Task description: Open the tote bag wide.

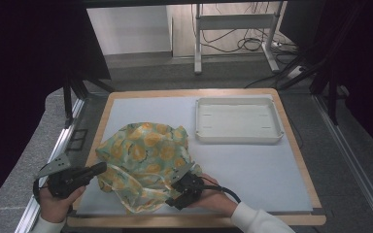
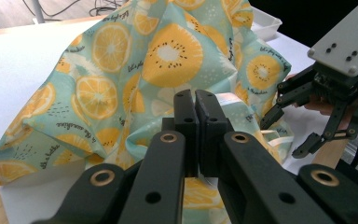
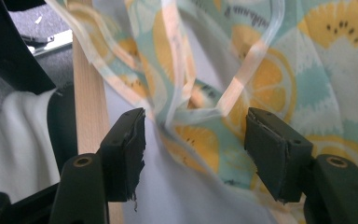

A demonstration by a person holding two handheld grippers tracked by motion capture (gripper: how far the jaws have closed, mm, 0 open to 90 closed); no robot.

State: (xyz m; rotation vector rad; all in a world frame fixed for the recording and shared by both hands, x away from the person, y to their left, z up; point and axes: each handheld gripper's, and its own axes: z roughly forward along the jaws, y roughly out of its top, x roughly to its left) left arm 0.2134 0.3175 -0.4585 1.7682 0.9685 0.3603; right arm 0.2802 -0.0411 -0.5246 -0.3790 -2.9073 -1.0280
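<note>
On the bench (image 1: 291, 160), a wood-edged top under a pale grey sheet, the biggest item is a crumpled fabric bag (image 1: 148, 155) printed with orange and lemon slices on mint green. It lies heaped at the near-left part of the sheet, its lower folds and thin strap loops reaching almost to the near edge. White tray (image 1: 236, 120) sits toward the far-right corner, well apart from the bag, nothing visible inside.

Left gripper (image 1: 97, 170) is held level at the near-left corner, tips at the bag's left edge. In the left gripper view its jaws are pressed together; fabric may be pinched between the tips, but the contact is hidden, so I cannot tell. Printed cloth rises right behind them.

Right gripper (image 1: 177, 194) rests by the near edge at the bag's lower right, a hand (image 1: 213, 198) in a white sleeve behind it. Its jaws stand apart, not clamped on anything; in the right gripper view a translucent strap loop (image 3: 242, 70) and printed fabric hang in front of the gap, bench's wooden edge at left.
</note>
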